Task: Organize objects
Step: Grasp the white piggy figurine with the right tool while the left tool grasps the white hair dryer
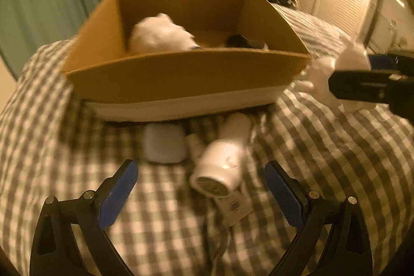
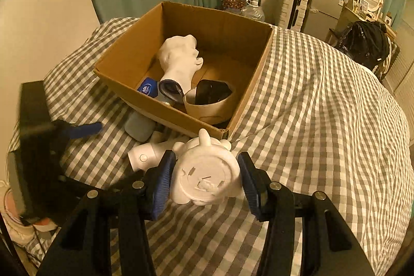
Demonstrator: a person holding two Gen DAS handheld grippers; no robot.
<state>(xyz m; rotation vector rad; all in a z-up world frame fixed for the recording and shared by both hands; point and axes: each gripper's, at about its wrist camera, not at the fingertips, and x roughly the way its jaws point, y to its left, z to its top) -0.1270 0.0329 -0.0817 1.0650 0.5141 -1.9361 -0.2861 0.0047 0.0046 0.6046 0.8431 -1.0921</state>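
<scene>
Cardboard box (image 2: 145, 53) is sitting on the checkered bed (image 2: 323, 100), up around 12 o'clock in both of my views. My right tongs (image 2: 205, 179) are pinching a white plaster figurine (image 2: 207, 177), blue pads pressed on both its sides, just short of the box's near corner. My left tongs (image 1: 200, 194) are spread wide with nothing between them, hovering above a white hair dryer (image 1: 221, 164) lying on the bed at 6 o'clock from the box. Just beside the dryer, at its 10 o'clock, there's a pale bluish pack (image 1: 164, 144) tucked partly under the box edge.

The right view looks down into the box: a white plaster hand (image 2: 178, 58), a blue tissue pack (image 2: 147, 89), scissors (image 2: 169, 92) and a brown paper ring with something black (image 2: 212, 92) in it. The left view is blurry and low, so I only get the white lump and a dark shape over the rim, but it shows the dryer's grille end.
</scene>
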